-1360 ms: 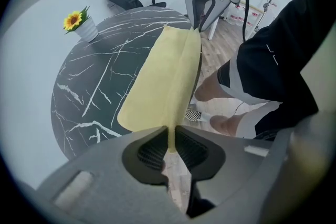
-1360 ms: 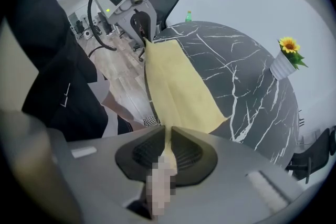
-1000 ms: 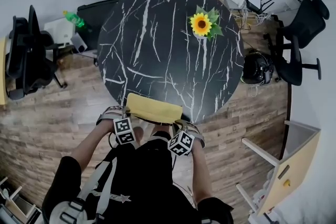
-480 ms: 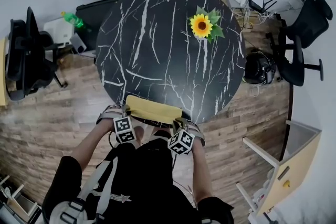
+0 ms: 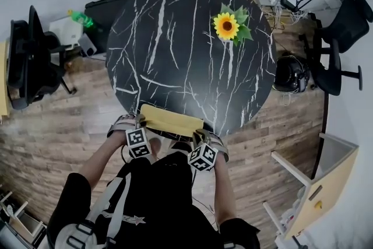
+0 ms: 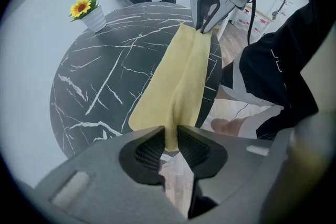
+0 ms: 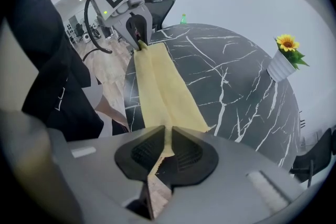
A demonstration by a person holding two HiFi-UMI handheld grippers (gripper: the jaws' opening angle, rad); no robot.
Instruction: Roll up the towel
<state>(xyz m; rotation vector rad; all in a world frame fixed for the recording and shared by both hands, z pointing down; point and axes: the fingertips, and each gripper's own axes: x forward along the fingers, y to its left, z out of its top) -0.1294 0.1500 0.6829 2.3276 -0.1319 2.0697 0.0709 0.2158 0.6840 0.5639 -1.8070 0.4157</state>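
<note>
Yellow towel [image 5: 171, 121] at the near rim of a round, black, white-veined worktop [image 5: 175, 49], seen from above and along each pair of jaws. The towel lies as a long band parallel to the rim, closest to the person. A lengthwise fold runs down its middle, and its near edge reaches past the rim over the wooden floor [image 5: 58, 137]. The left gripper [image 6: 170, 136] points straight down at the towel's left end. Its jaws have just been opening a little, yet the cloth fills the narrow gap between them and both pads lie against it, so the corner is gripped. The right gripper [image 7: 168, 139] is tipped steeply downward at the opposite end, and its jaws are closed on the other corner, a thin fold of yellow cloth pinched between the pads. The two grippers stand well apart with the band stretched between them, each visible at the far end of the cloth in the other's view. A potted sunflower [image 5: 228, 26] stands upright on the far right part of the worktop, well apart from the towel. Beyond the worktop, a green bottle [image 5: 81, 19] stands at the left, and black office chairs [image 5: 29, 61] stand on the floor at both sides.
</note>
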